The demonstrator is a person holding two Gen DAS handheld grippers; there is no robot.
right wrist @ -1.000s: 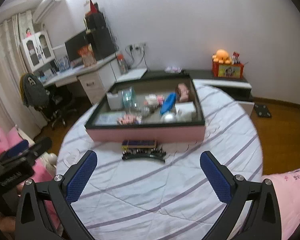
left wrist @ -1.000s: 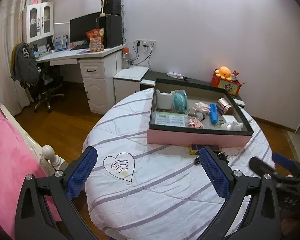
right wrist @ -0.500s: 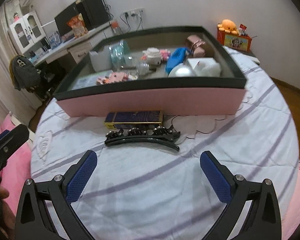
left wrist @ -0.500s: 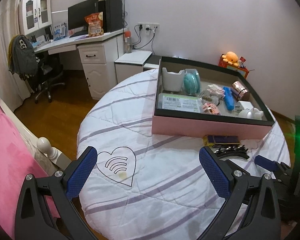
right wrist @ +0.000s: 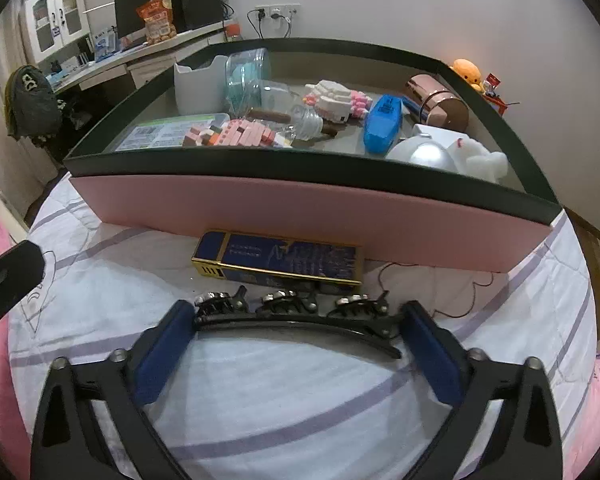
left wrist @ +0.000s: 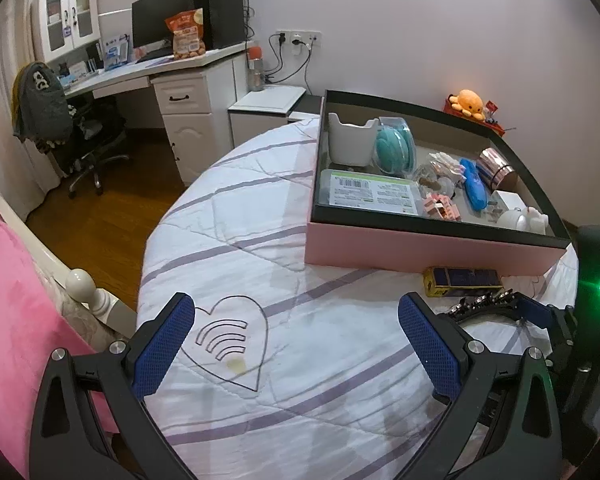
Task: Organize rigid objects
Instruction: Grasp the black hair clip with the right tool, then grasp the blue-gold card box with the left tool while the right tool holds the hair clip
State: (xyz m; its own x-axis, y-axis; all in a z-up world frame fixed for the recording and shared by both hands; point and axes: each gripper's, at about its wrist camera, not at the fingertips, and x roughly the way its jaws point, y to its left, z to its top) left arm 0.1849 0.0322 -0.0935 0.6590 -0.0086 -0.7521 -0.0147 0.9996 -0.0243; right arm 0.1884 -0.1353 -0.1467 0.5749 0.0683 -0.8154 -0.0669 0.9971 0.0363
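Right gripper (right wrist: pixel 298 320) sits low over the quilt (right wrist: pixel 300 400), jaws wide and closing, with the black hair clip (right wrist: pixel 296 316) lying between the blue pads (right wrist: pixel 160 352). Pad tips are right at the clip's two ends; whether they already press on it cannot be told, clip looks flat on the quilt. Clip is curved, with three studded claw pieces along its back edge.

Blue-and-gold box (right wrist: pixel 280 260) lies flat just behind the clip, its long side against the pink front wall of the tray (right wrist: pixel 300 208). Tray has a dark rim and holds a white holder (right wrist: pixel 198 88), clear jar with teal contents (right wrist: pixel 248 76), pink block pieces (right wrist: pixel 244 134), blue case (right wrist: pixel 384 122), rose-gold cylinder (right wrist: pixel 440 102), silver-white round toy (right wrist: pixel 432 156), and a printed flat pack (right wrist: pixel 160 134).

Left gripper (left wrist: pixel 296 332) hangs over bare quilt to the left of the clip, jaws spread, nothing between them; the heart outline (left wrist: pixel 232 340) stitched on the quilt lies below it. Left view shows the right tool's blue tip at the clip's end at far right
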